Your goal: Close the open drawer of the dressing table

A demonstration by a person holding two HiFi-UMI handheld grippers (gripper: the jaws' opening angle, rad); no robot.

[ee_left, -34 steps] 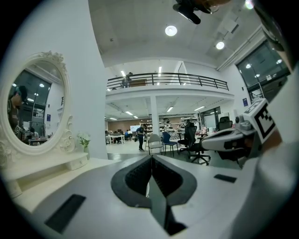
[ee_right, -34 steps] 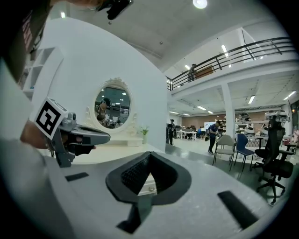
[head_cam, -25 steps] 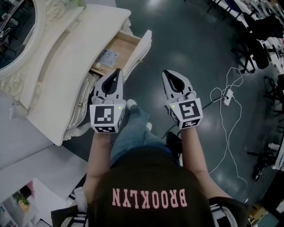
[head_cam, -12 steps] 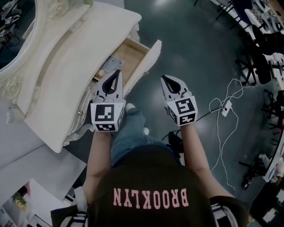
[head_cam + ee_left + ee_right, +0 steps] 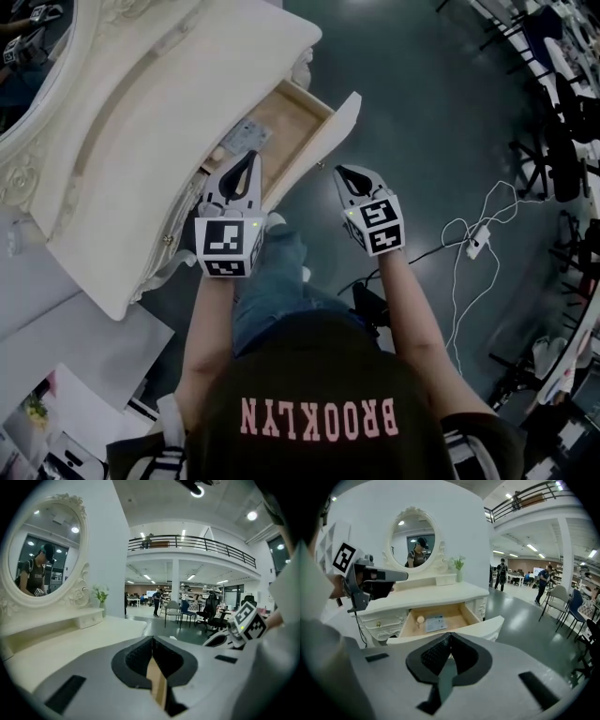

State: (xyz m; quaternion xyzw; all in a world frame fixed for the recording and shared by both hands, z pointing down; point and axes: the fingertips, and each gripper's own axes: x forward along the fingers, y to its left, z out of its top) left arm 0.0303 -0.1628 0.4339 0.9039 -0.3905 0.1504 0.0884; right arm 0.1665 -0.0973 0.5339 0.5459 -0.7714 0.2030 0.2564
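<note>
L grip [image 5: 152, 640] closed | R grip [image 5: 450, 637] closed | drawer [image 5: 461, 615] open; R view alone: ball [image 5: 420, 619], prob.

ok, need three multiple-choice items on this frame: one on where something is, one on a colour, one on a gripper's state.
1. Where does the paper card lie?
A. on the table top
B. in the open drawer
C. on the floor

2. What colour is the dressing table?
A. black
B. cream white
C. red

3. How do the right gripper's jaws stand?
A. wide apart
B. shut on the drawer front
C. shut, nothing between them

Answers:
1 B: the right gripper view shows the card on the drawer's wooden bottom.
2 B: the top and the carved front are both cream white.
3 C: the right gripper view shows the pads meeting with nothing between them.
</note>
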